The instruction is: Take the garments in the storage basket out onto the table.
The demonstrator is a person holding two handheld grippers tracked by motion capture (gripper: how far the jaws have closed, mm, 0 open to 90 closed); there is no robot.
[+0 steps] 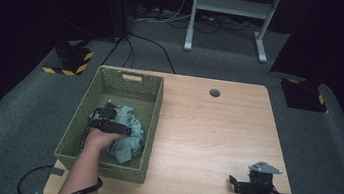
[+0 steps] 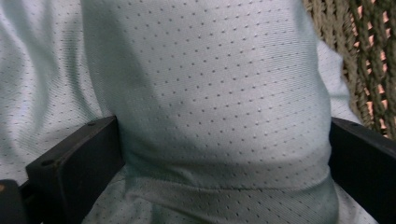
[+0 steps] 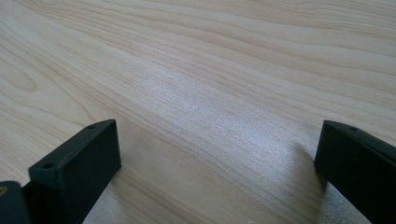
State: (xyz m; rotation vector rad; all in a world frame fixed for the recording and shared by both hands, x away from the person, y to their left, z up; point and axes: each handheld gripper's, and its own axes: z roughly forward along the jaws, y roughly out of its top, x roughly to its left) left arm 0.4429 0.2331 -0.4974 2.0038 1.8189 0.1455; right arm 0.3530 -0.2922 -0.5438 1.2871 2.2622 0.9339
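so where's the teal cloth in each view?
High view: teal cloth bunched in the green basket, left of centre, under the left gripper.
Left gripper view: cloth bulges between the wide jaws.
Right gripper view: bare table, wide jaws.
Shared landmark: basket weave, top right in the left gripper view.

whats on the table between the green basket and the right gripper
Nothing: in the high view, bare wooden table runs from the green basket to the right gripper, its jaws wide apart.

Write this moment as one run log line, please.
left gripper: in basket, open around cloth | right gripper: open, on table
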